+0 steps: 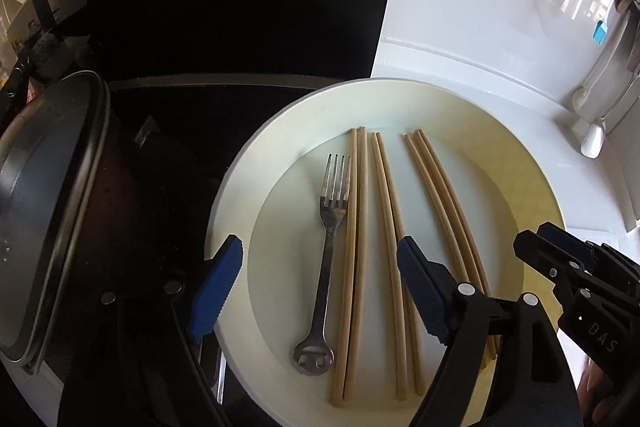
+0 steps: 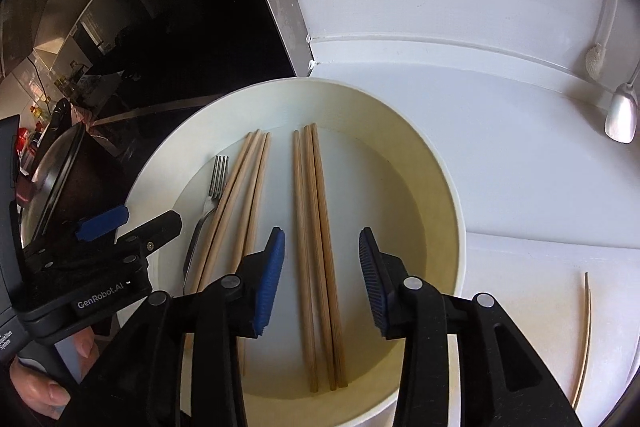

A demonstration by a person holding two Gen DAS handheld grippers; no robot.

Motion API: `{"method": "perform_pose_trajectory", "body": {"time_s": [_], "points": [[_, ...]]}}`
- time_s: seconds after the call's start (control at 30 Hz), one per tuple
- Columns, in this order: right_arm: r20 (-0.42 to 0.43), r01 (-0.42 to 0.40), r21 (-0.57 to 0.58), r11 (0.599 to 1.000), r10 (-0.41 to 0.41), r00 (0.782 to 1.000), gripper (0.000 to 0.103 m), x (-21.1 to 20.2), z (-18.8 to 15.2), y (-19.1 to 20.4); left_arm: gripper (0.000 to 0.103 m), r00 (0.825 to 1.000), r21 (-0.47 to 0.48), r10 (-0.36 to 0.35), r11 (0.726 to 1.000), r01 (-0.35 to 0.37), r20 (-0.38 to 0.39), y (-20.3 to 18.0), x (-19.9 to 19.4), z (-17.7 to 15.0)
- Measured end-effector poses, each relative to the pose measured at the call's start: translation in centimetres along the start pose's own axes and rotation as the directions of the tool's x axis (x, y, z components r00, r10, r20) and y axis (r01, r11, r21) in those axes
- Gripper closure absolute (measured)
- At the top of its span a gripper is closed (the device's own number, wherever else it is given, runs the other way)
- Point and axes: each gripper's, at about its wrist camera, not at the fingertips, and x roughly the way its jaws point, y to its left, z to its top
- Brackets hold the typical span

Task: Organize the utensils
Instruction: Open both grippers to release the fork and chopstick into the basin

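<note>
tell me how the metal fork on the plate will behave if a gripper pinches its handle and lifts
The fork looks like polished metal, so probably stiff yet slippery between the pads. Its handle is thin and lies flat on the plate, so getting a finger under it may be awkward. It touches the nearest chopsticks, which would likely shift or roll.

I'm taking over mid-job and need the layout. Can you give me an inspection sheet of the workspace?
Surface: white counter, black glossy panel to its left.
Job's things: plate holding a fork and chopsticks in loose groups.
Clutter: one thin stick on the counter; a spoon hanging at the right.
Grippers: left gripper open above fork and chopsticks; right gripper open over the right chopsticks, nothing held.
Cables: nothing seen.
Surroundings: lidded pot left of the plate.
</note>
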Motion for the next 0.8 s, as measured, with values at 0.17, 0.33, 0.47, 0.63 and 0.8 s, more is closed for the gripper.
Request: {"method": "perform_pose_trajectory", "body": {"time_s": [0.17,0.33,0.47,0.63,0.8], "points": [[0.012,-0.025,-0.02,1.0,0.025,1.0,0.055,-1.7,-0.3,0.1,0.02,1.0,0.009,-0.007,1.0,0.007,0.005,-0.4,-1.5,-0.2],[0.026,-0.037,-0.037,0.999,0.038,0.999,0.052,-3.5,-0.7,-0.2,0.02,1.0,0.036,-0.009,0.999,0.009,0.017,-1.6,-2.3,-0.2],[0.006,-0.049,-0.023,0.999,0.049,0.999,0.051,-3.7,-0.9,-0.8,0.02,1.0,0.038,-0.013,0.999,0.013,0.015,-2.2,-2.4,0.0],[0.027,-0.046,-0.016,0.999,0.046,0.999,0.05,-5.1,-1.3,-1.5,0.02,0.999,0.035,-0.041,0.999,0.041,0.009,-2.5,-3.3,0.5],[0.069,-0.054,0.045,0.998,0.051,0.996,0.048,-6.1,-1.8,-2.4,0.02,0.999,0.072,-0.02,0.997,0.017,0.041,-2.8,-4.7,0.2]]}}
